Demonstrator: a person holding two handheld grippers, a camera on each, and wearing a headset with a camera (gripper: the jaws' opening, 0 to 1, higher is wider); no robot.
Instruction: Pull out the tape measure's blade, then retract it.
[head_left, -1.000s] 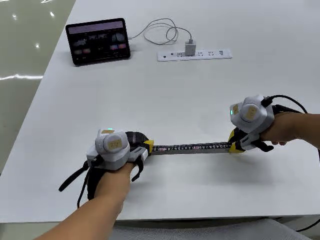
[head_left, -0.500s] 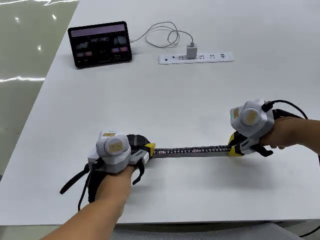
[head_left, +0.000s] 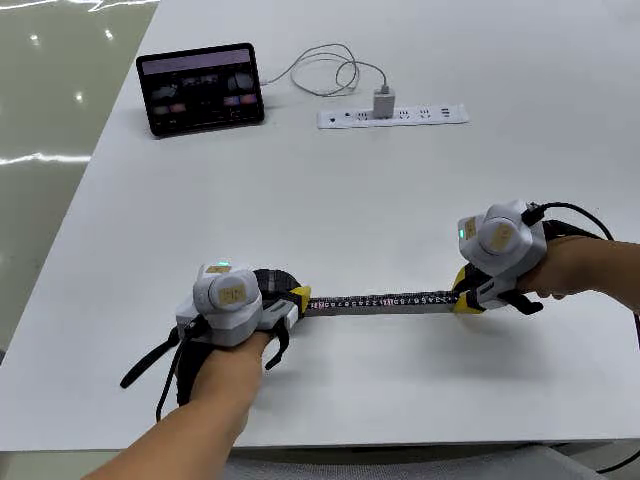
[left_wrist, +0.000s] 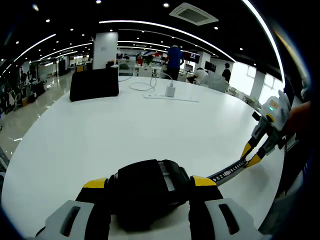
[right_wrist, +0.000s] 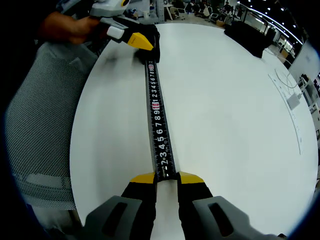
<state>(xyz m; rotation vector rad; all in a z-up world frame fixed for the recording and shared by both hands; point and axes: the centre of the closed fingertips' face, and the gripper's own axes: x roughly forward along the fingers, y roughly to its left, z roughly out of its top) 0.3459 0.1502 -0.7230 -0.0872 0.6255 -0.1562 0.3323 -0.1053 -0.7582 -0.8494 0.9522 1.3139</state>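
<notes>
Now: black rounded tape measure case (left_wrist: 147, 195) is clenched between the left tongs (head_left: 290, 300), resting on the white desk (head_left: 400, 200) close to its near edge. Its dark narrow blade (right_wrist: 156, 115), with pale numerals and one red mark at the ten, is drawn out flat on the desk, roughly parallel to the near edge. Right tongs (right_wrist: 166, 178) are pinched shut on the blade's tip end. Open room: bare desk on the far side of the blade, little margin toward the near edge. Black tablet (head_left: 200, 87) and white power strip (head_left: 392, 116) with a pale charger (head_left: 382, 100) sit well apart, toward the far edge.
</notes>
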